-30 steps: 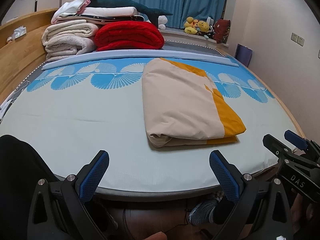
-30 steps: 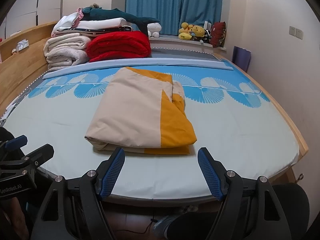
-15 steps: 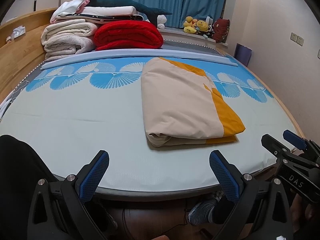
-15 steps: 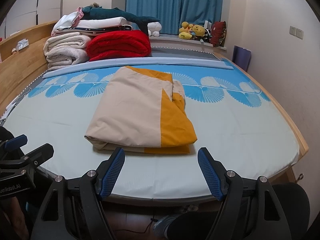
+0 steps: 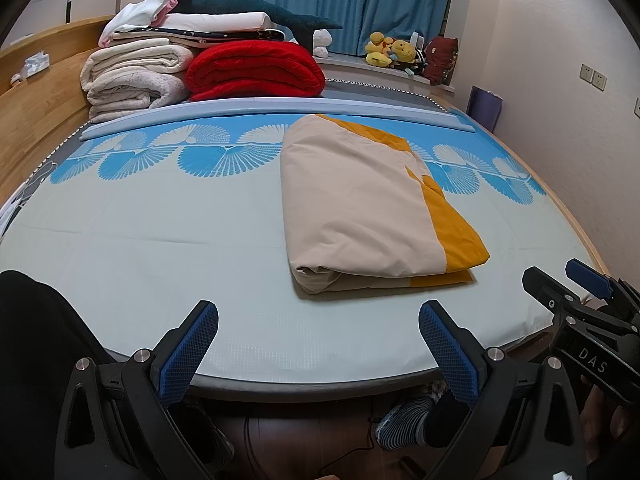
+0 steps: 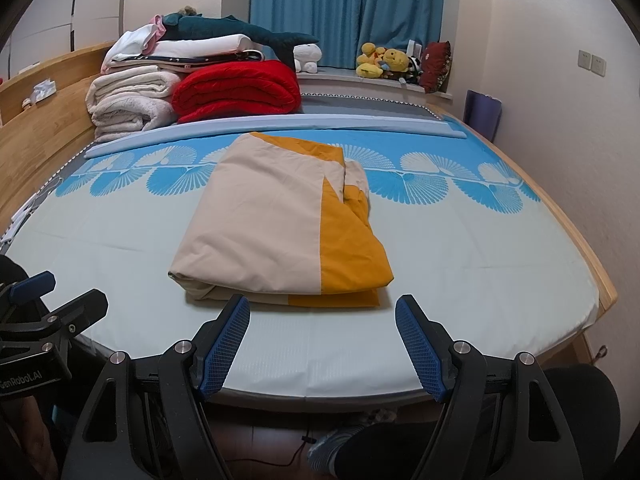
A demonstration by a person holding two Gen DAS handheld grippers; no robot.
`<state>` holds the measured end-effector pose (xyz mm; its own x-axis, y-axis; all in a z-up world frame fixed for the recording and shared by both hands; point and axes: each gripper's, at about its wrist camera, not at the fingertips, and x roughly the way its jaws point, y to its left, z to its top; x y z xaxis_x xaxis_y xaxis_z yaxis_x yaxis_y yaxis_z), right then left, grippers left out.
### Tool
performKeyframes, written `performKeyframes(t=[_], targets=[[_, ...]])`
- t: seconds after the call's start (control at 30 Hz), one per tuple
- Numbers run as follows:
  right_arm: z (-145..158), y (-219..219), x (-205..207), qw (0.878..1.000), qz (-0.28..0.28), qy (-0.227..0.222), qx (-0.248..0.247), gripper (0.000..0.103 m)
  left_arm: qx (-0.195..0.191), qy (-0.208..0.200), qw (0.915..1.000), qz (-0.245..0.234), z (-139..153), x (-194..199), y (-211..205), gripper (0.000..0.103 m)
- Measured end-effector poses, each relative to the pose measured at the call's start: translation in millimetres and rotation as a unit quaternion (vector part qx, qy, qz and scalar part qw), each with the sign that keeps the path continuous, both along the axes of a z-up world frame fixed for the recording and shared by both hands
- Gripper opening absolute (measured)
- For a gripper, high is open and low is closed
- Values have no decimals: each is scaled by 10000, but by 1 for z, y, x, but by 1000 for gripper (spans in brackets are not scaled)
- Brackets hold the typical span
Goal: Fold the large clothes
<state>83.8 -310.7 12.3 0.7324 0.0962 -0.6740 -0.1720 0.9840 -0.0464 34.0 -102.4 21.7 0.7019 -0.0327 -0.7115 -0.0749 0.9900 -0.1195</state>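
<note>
- Left wrist view: your left gripper (image 5: 318, 322) hangs wide apart and empty at the bed's near edge; the folded beige-and-orange cover (image 5: 360, 208) lies on the sheet (image 5: 160, 240) ahead, to its right.
- Right wrist view: your right gripper (image 6: 322, 320) gapes wide, holding nothing, just short of the cover's (image 6: 264, 224) near fold.

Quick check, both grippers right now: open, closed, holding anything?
Left gripper: jaws open, holding nothing.
Right gripper: jaws open, holding nothing; the folded cloth lies just ahead, untouched.
</note>
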Motion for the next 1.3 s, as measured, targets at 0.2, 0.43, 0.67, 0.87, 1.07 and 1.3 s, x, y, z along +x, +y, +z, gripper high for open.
performKeyframes(t=[0.2, 0.43, 0.67, 0.87, 1.07, 1.3], targets=[[1, -1, 0, 10000, 4, 2, 2, 76, -13, 11, 10000, -32, -1, 2, 0, 100], [1, -1, 0, 10000, 7, 3, 1, 76, -7, 3, 10000, -49, -2, 2, 0, 100], [1, -1, 0, 10000, 6, 6, 2, 76, -5, 4, 10000, -51, -2, 2, 0, 100], [1, 0, 0, 10000, -1, 6, 2, 76, -6, 1, 10000, -50, -2, 2, -1, 100], [1, 1, -1, 10000, -9, 10, 1, 76, -5, 5, 10000, -40, -2, 2, -2, 100], [1, 1, -1, 10000, -10, 13, 2, 76, -2, 2, 10000, -44, -2, 2, -3, 100]])
